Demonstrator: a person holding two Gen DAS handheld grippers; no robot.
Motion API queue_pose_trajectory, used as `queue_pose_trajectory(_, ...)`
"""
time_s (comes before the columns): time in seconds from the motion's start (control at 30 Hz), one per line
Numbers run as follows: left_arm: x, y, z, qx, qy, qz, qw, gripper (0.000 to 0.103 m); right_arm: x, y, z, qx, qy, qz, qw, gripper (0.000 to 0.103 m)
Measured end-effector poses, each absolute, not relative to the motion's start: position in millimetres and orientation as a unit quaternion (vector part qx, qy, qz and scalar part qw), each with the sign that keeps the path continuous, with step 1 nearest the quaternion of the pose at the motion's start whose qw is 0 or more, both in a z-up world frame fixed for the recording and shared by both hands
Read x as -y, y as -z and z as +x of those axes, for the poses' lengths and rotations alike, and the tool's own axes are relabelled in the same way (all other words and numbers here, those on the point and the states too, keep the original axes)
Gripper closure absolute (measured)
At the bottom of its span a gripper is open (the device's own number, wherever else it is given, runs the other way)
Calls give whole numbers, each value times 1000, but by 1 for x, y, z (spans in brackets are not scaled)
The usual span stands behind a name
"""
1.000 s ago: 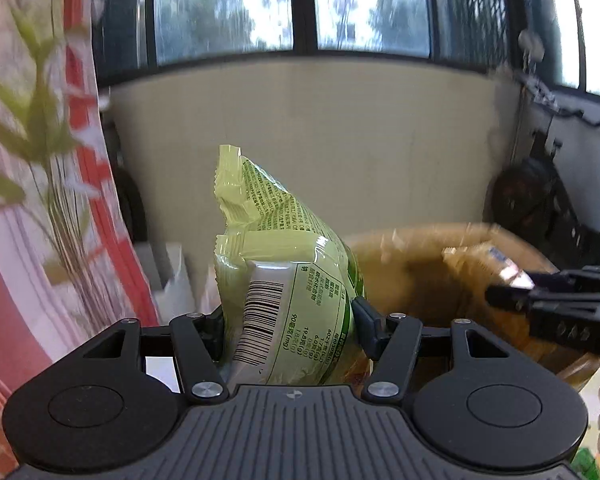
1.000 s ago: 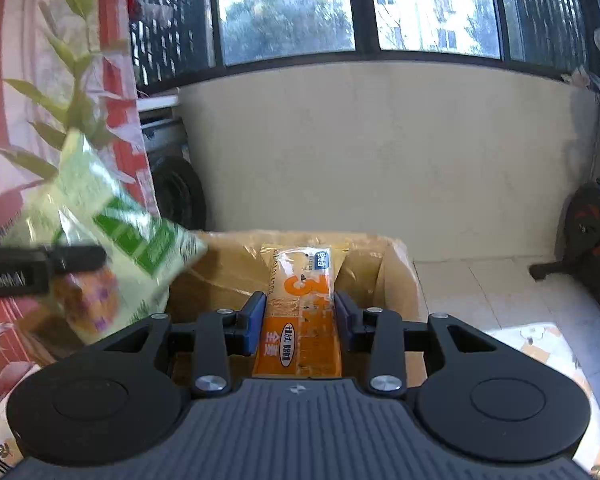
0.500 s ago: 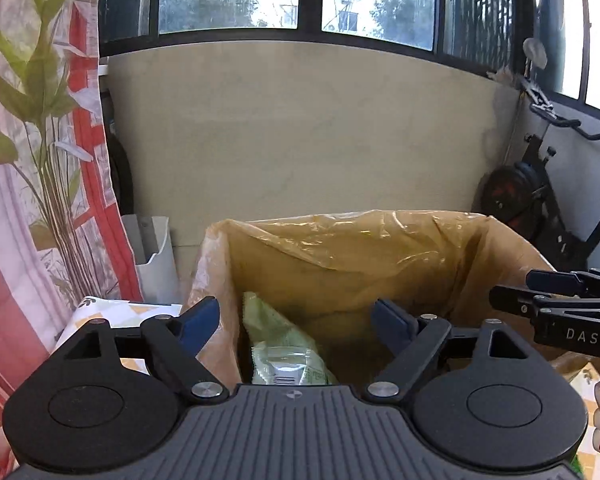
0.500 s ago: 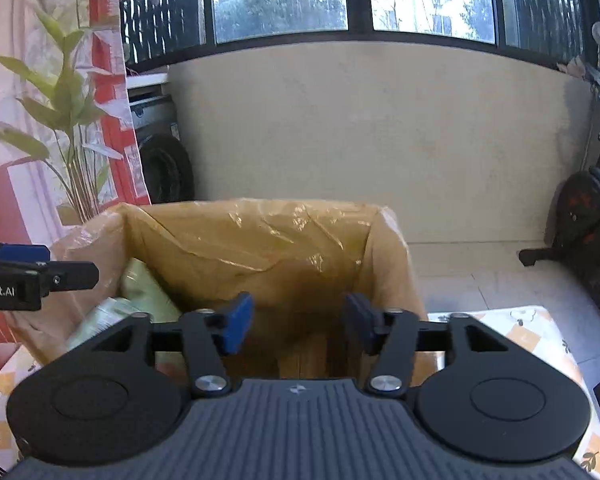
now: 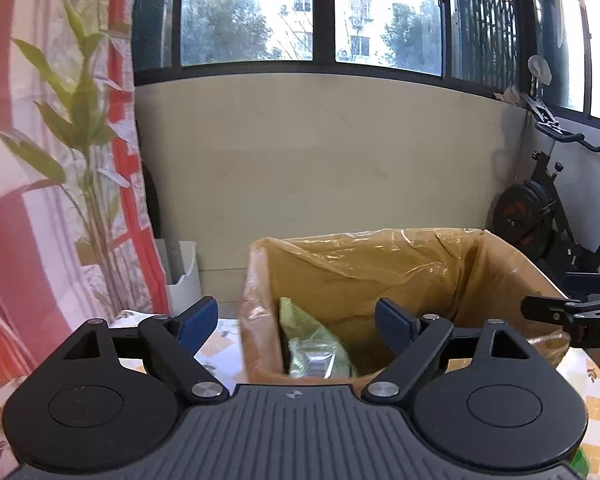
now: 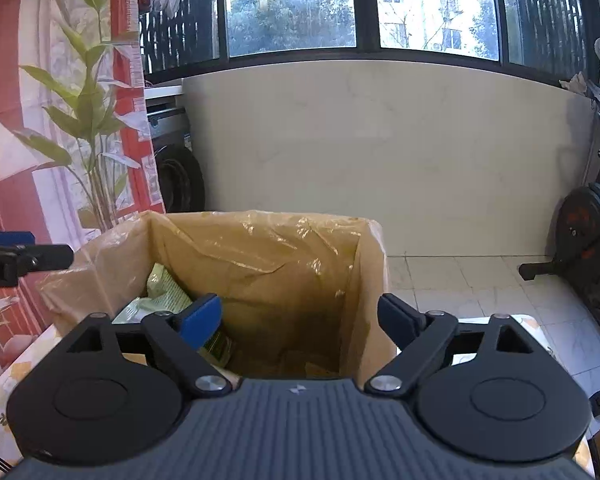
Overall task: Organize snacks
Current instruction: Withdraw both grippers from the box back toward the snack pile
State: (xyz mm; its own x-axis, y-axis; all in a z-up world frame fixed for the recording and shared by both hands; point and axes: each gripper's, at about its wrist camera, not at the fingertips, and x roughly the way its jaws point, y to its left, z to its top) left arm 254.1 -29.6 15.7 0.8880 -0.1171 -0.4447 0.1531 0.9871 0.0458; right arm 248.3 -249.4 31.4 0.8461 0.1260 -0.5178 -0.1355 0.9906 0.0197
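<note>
Above the near rim of the cardboard box point(image 5: 512, 264), I have both of my grippers pointing slightly downward into its mouth. My left gripper point(image 5: 296, 320) stands with its jaws spread wide; they have just been opening, and nothing sits between them or touches the blue pads. Below that gap the green snack bag point(image 5: 320, 348) lies down inside the box, leaning against the left wall, its printed label facing up toward me. My right gripper point(image 6: 300, 318) is likewise spread wide, its jaws also having just opened further, and it holds nothing. Through its gap I look straight down to the brown bottom of the box, where I can make out some flat shapes but cannot tell what they are. From the right wrist view the green snack bag point(image 6: 168, 296) shows at the left side of the box, partly hidden behind my left-hand blue pad point(image 6: 202, 318). The box is lined with a yellowish plastic liner point(image 6: 260, 240) folded over its rim. Each gripper's tip shows at the edge of the other's view, well apart, on either side of the box.
</note>
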Motion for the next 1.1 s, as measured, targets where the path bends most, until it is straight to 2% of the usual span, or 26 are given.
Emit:
queue_pose_trajectory(0.2,13,-15,230,-222,59,38,973,15,253,-29,226,-264,-78,-3,961,5)
queue_pose_trajectory(1.1,-30,40,138,-217,9,15,976,15,280,17,162,-277,-74,22,958,4)
